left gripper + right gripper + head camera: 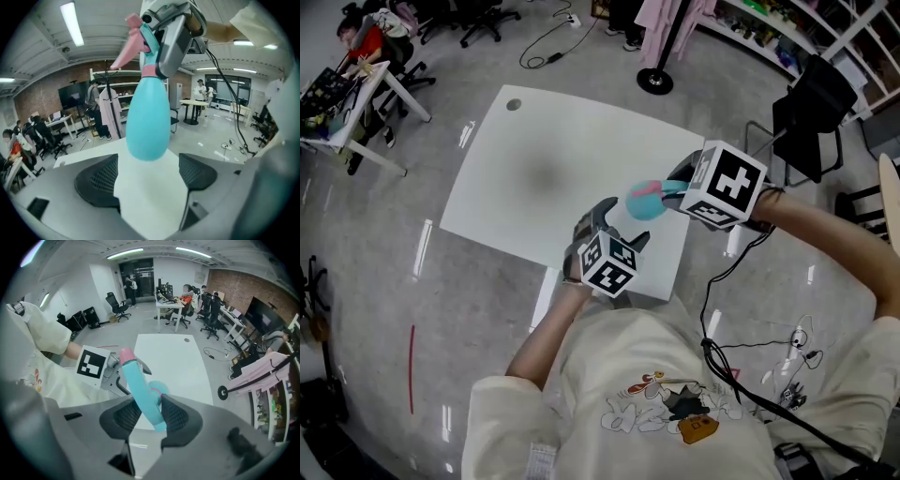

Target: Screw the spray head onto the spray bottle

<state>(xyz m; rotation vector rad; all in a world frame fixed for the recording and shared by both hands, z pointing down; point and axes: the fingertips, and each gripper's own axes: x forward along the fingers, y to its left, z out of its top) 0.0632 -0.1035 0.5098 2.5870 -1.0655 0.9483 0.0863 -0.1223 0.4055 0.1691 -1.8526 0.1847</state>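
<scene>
The right hand-held gripper (149, 414) is clenched on the teal spray head (140, 390), and the pink nozzle (126, 355) sticks out ahead of its jaws. The head sits on the neck of the teal spray bottle (147, 117), which hangs past that gripper, clear of the white bench (534, 169). The left hand-held gripper (147, 176) is released with its jaws apart. The bottle's rounded base hovers just ahead of them, apart from both pads.
</scene>
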